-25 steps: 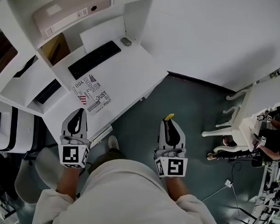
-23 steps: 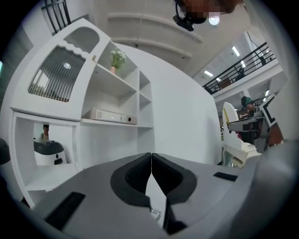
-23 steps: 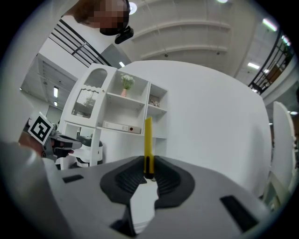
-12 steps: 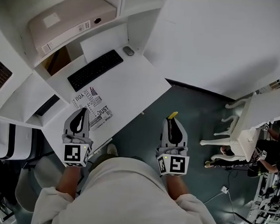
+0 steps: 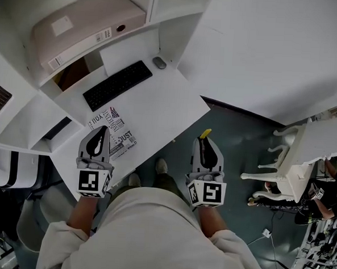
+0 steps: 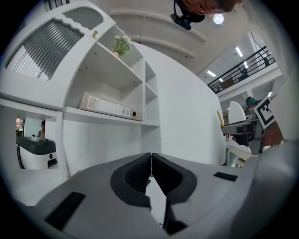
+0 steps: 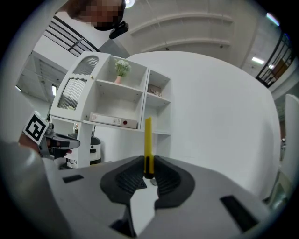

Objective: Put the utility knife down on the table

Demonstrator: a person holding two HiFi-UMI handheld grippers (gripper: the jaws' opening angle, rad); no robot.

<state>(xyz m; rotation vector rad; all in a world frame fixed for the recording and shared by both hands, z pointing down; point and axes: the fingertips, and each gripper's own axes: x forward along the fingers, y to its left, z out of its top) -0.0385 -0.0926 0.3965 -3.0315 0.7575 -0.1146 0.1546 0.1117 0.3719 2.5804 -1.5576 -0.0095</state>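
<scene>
Clearly, the utility knife is not yet on the table: it is clamped in the right gripper [image 5: 204, 141].

Seen from the right gripper view, the yellow utility knife [image 7: 148, 140] stands upright between the two jaws, which are partly closed and press on its lower end, while most of its length pokes out past the tips. From the head view the knife [image 5: 205, 133] hangs over the teal floor [image 5: 236, 146], just off the edge of the white desk [image 5: 159, 102] and not above it. The left gripper [image 6: 151, 161] has its jaws together with nothing between them; it sits over the near corner of the desk, beside a printed sheet [image 5: 116, 131]. A black keyboard [image 5: 117, 85] and a mouse [image 5: 159, 62] lie further back.
</scene>
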